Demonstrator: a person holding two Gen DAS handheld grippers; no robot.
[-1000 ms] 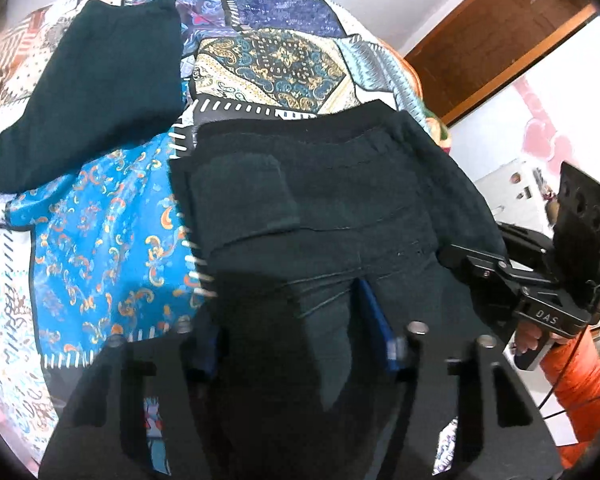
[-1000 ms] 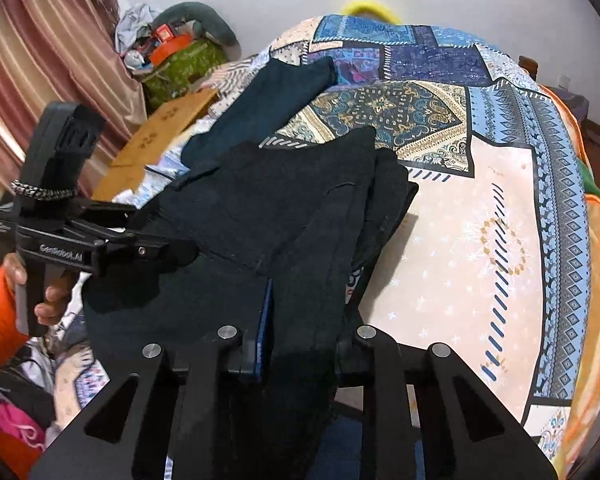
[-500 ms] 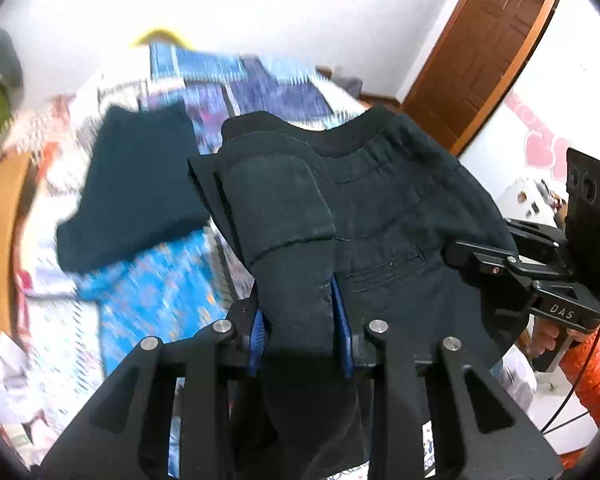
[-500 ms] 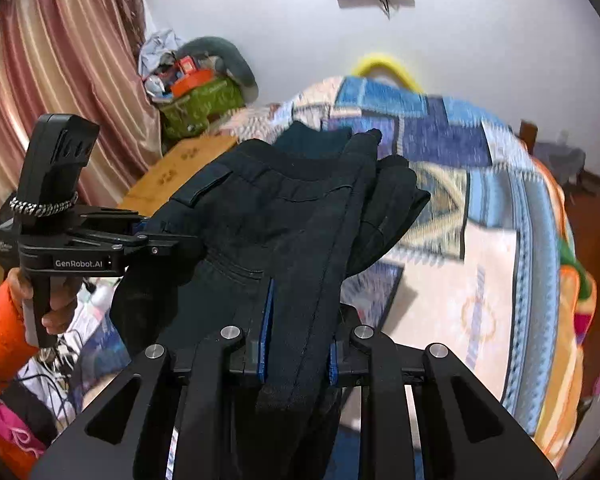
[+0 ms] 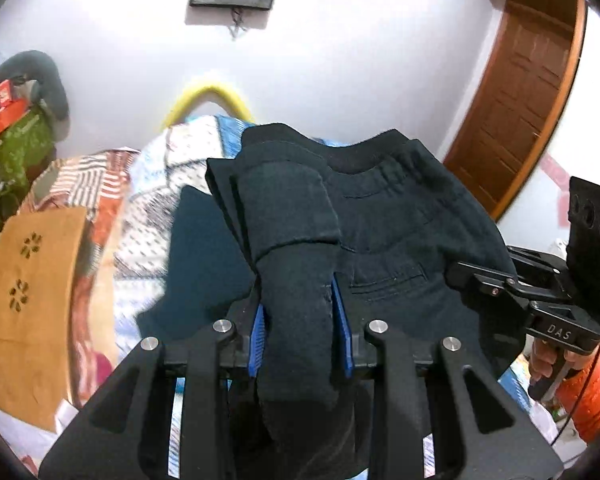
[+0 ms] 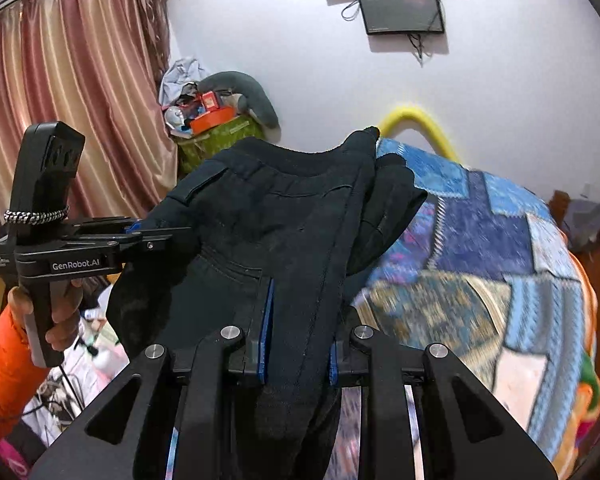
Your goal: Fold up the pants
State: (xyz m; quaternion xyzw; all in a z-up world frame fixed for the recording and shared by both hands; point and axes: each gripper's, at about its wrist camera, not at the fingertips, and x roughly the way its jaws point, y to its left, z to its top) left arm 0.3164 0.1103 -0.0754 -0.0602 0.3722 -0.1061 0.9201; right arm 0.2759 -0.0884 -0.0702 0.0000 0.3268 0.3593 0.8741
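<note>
The dark pants hang lifted above the quilted bed, waistband away from both cameras. The left gripper and right gripper each pinch a bunched edge, equally near; the cloth stretches sideways between them, likely for laying down flat.
</note>
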